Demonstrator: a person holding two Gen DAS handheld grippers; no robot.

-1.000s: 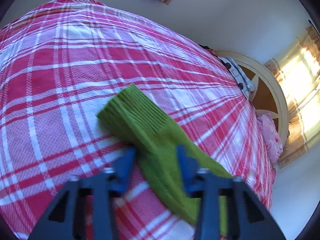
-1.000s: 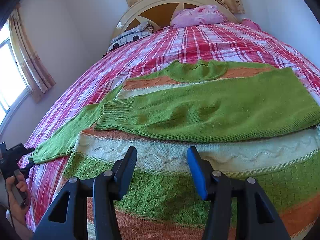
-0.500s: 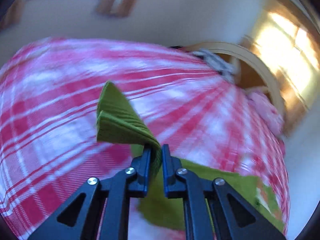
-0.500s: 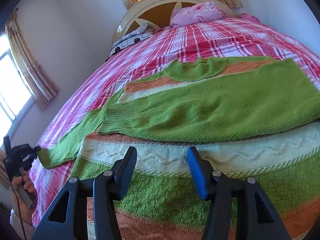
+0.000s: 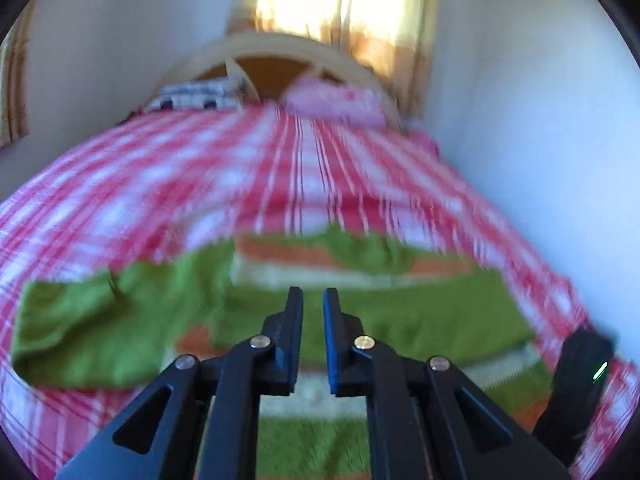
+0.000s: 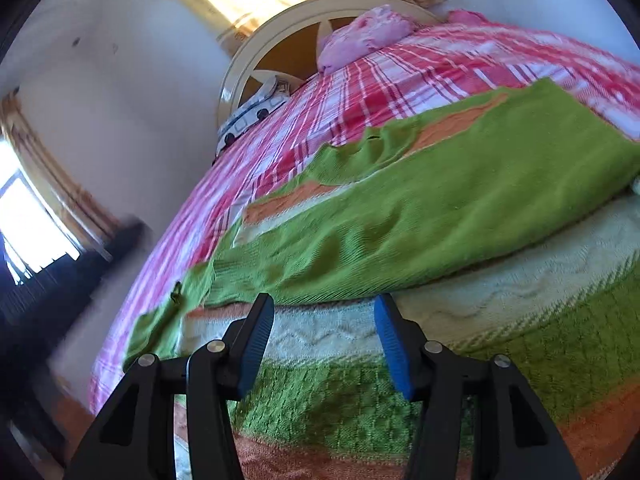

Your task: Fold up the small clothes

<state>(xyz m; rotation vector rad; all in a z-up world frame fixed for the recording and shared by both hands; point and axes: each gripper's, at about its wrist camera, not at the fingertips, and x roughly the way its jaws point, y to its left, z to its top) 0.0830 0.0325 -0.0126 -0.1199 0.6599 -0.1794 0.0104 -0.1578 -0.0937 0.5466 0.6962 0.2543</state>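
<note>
Where the sweater lies: the striped knit sweater (image 6: 360,408) is spread flat on the red plaid bedspread (image 5: 140,184), filling the centre and lower half of both views, neckline toward the headboard (image 6: 256,52) at the top.
Right sleeve: the green right sleeve (image 6: 440,208) lies across the chest from right to centre, which looks like the first fold already laid.
Left sleeve: the left sleeve (image 5: 80,332) stretches outward onto the plaid at the left of the left wrist view, not yet across the body.
Left gripper: the left gripper (image 5: 313,308) is clenched to a thin slit, bottom centre. No cloth shows between the jaws, and the view is smeared, so a thin pinch cannot be ruled out.
Right gripper: the right gripper (image 6: 324,320) is released, jaws apart above the cream band. It is probably waiting to pin or lift the hem.
Next, as a guess: bring the left sleeve across.
</note>
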